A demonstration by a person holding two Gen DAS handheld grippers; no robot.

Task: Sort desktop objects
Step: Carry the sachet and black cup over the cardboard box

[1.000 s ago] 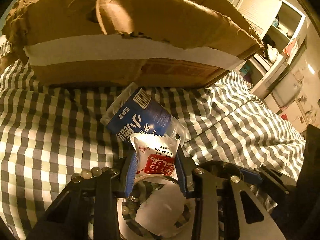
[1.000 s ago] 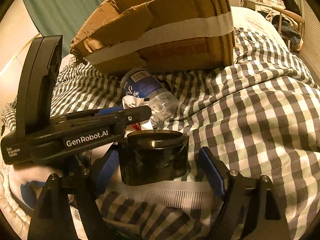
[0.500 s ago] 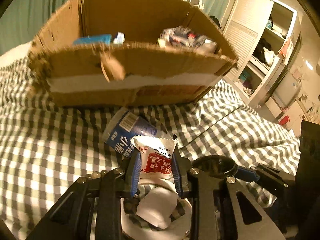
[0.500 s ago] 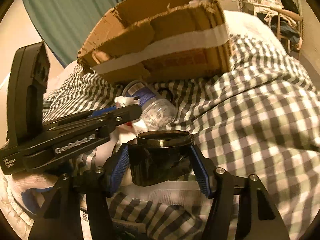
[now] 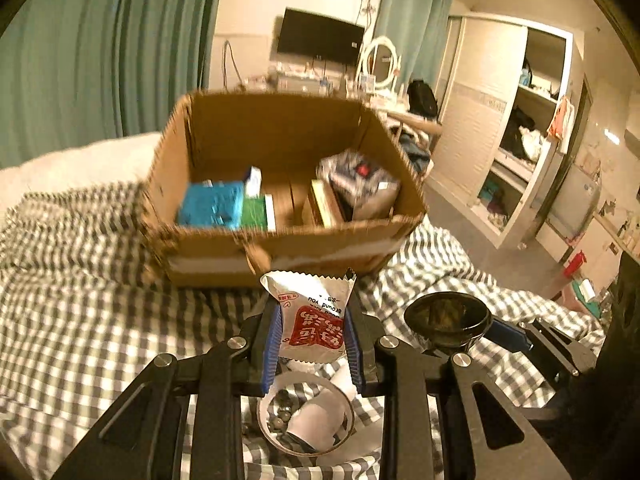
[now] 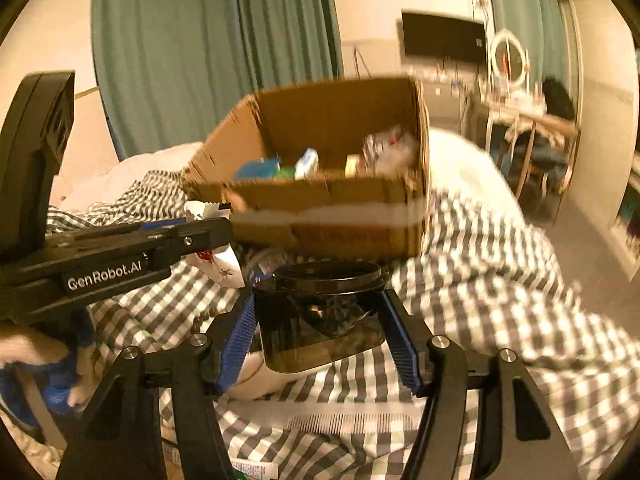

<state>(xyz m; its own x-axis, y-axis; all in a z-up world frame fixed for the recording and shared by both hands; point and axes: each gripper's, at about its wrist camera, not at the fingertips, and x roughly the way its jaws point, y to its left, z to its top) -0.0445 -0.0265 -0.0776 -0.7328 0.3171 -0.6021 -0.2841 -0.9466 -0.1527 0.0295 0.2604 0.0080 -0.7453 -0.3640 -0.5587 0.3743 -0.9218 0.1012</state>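
Left wrist view: the left gripper [image 5: 311,330] pinches a white sachet with a red label [image 5: 314,322] between its blue pads [image 5: 273,344], the sachet standing upright and lifted clear of the checked bedspread [image 5: 100,320]. Under the fingers lies a ring of clear tape [image 5: 306,420] with small beads and crumpled paper inside it. Just to the right, the right gripper [image 6: 320,320] clamps a dark, open-topped jar [image 6: 318,312] by its sides, both pads pressed against its wall; the jar too is off the cloth. A white comb [image 6: 348,422] lies on the bedspread below the jar. Beyond both grippers, toward the far edge of the bed, stands an open cardboard box [image 5: 280,256] holding a blue packet [image 5: 212,204], a green one, and a wrapped bundle at its right end.
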